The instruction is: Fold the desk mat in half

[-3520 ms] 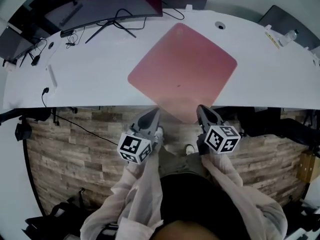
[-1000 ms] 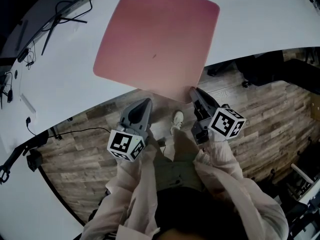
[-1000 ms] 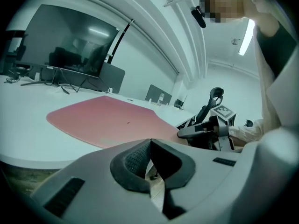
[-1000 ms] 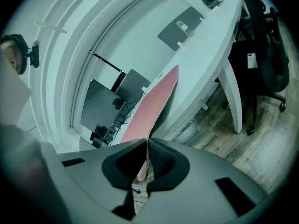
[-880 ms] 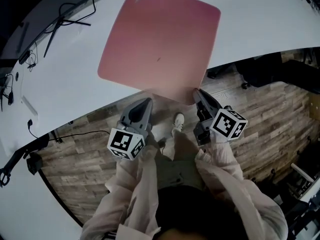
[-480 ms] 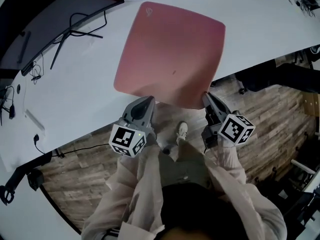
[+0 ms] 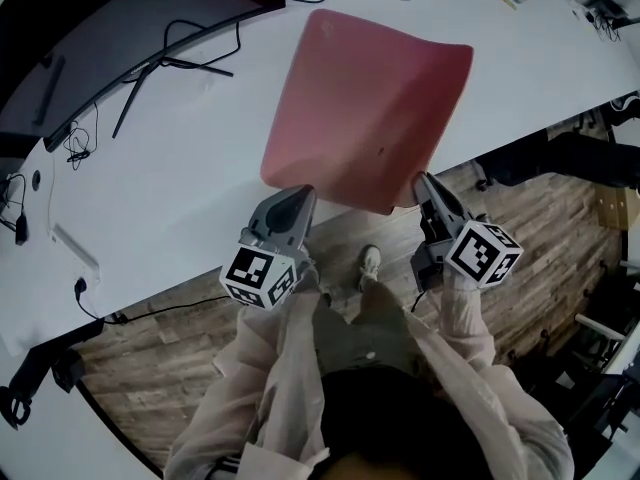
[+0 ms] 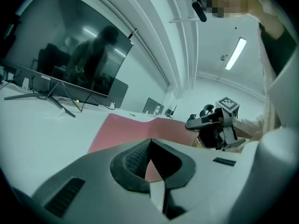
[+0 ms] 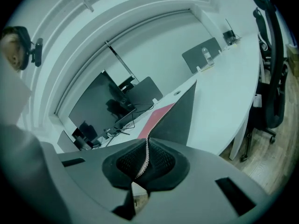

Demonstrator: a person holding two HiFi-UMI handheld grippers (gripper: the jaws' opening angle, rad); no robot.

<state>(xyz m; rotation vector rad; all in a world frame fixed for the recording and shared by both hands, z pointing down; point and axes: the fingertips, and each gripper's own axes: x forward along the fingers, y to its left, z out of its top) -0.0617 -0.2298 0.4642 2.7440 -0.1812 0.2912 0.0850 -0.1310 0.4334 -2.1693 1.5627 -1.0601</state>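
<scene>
Desk mat [image 7: 370, 108] lies on the white desk [image 7: 170, 178], its near edge past the rim. Your left gripper [image 7: 298, 196] covers the near-left corner, so that pinch is hard to read, though the jaws look closed on pink. Your right gripper [image 7: 425, 180] clamps the near-right corner, which is lifted with its dark underside showing.

The pink desk mat [image 7: 370, 108] lies skewed on the white surface [image 7: 170, 178], its near edge past the surface's rim. The left gripper [image 7: 296, 196] meets the mat's near left corner and the right gripper [image 7: 425, 180] its near right corner. The mat's right side curls up.
</scene>
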